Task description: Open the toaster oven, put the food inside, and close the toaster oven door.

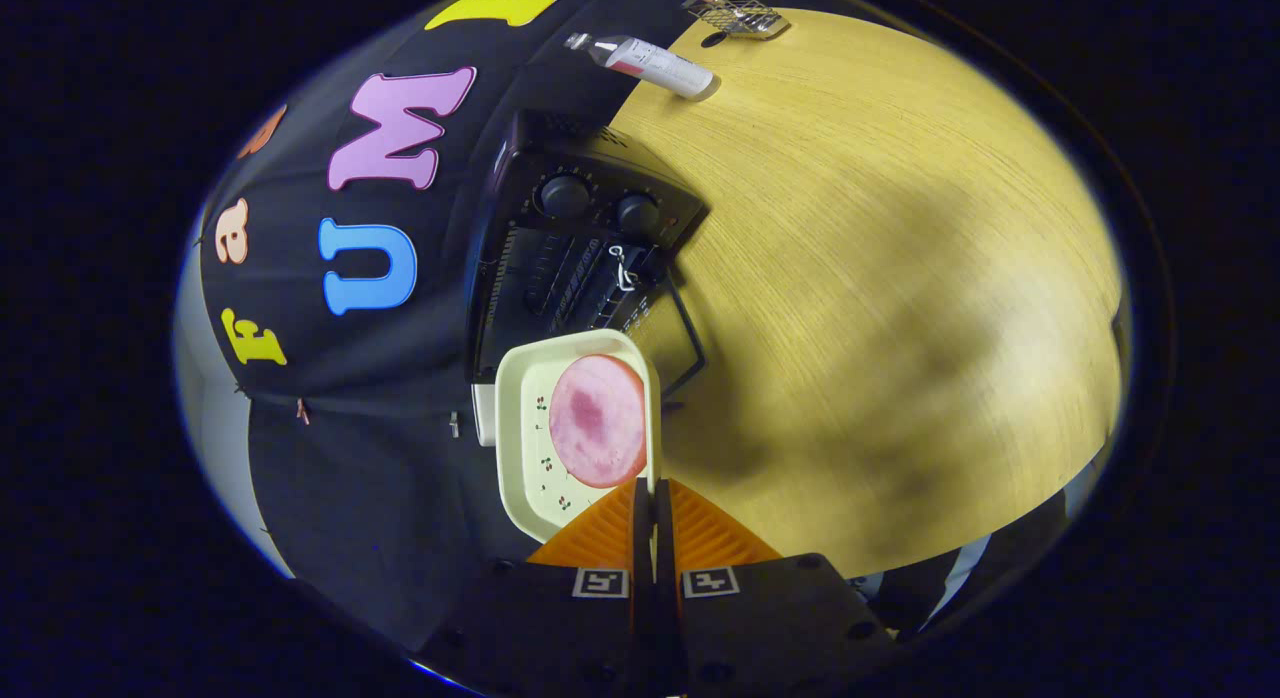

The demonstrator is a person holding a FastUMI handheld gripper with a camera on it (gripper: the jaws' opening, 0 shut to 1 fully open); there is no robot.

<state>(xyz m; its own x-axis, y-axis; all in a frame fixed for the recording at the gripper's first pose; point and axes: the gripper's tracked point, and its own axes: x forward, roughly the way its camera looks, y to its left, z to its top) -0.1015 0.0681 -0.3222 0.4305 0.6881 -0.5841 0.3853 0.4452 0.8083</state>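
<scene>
While edge-pinched in claw (654,490), tray (520,448) ovenward.

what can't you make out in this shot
- Gripper, gripper view: fingers closed on the tray rim; the contact itself sits behind the fingers.
- Toaster oven: door down, but the tray covers the opening, hiding the inside.
- Bottle and wire rack on the table: too small for detail.

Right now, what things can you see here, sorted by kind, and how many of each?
Toaster oven, door open: 1
Cream tray, rim pinched between the gripper fingers: 1
Pink slice of food on the tray: 1
Bottle lying on the wooden table: 1
Wire rack: 1
Total: 5
</scene>
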